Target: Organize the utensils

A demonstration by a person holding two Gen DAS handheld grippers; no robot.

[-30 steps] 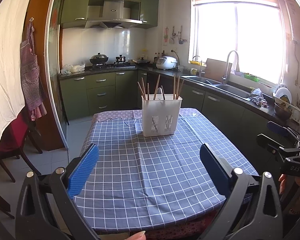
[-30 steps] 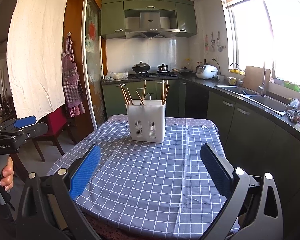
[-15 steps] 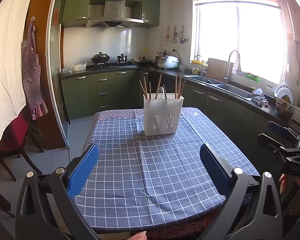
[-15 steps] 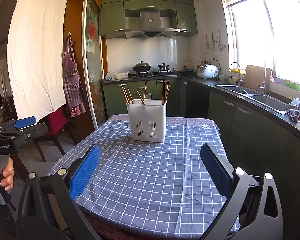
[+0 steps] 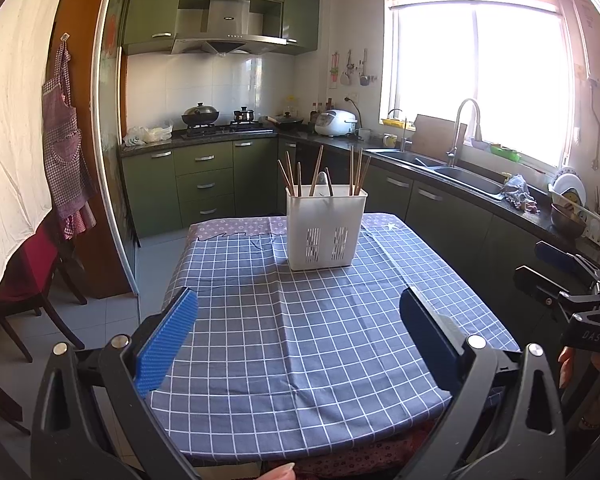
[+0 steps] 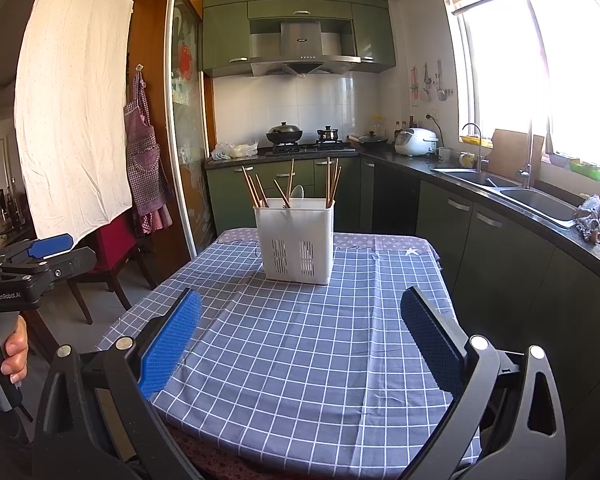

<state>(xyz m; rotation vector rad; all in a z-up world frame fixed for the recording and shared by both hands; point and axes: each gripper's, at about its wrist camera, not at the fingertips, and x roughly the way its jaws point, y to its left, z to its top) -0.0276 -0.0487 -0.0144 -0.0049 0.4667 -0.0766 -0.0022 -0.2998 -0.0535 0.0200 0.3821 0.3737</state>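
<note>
While we hold both grippers back at the near table edge, we list: left gripper point(image 5: 298, 332), jaws wide apart, empty; right gripper point(image 6: 300, 330), likewise spread and empty, presumably readied for a reach. White utensil caddy point(image 5: 325, 232) stands upright on the blue checked tablecloth point(image 5: 300, 340), mid-table, well ahead of both grippers, holding wooden chopsticks point(image 5: 317, 170) and a pale spoon point(image 6: 297, 196).

Left gripper point(image 5: 298, 312) and right gripper point(image 6: 300, 312) both hover level, fingers point(image 6: 172, 344) spread wide, empty.
</note>
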